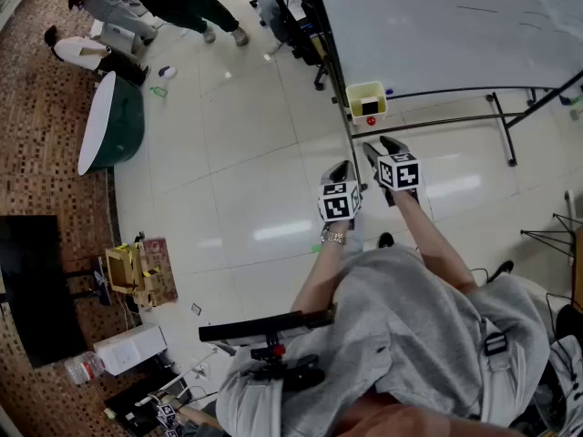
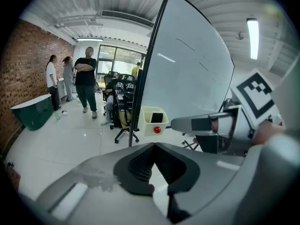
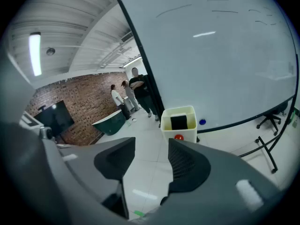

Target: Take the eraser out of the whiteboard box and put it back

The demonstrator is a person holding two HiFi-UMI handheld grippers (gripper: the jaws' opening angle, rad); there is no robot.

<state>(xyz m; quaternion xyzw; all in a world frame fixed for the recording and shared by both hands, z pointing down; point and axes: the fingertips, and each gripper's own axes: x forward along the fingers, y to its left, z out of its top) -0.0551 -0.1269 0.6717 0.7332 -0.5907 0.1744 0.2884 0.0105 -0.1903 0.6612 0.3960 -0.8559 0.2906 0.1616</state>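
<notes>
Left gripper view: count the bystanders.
3: a person in white by the brick wall, a second person beside them, a person in black, arms folded. More may hide behind the chairs.

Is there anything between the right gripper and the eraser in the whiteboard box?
Nothing visible does. The right gripper, jaws apart and empty, points at the box on the whiteboard's lower edge. Only floor shows between them, and the eraser stands in the box's open top, uncovered.
</notes>
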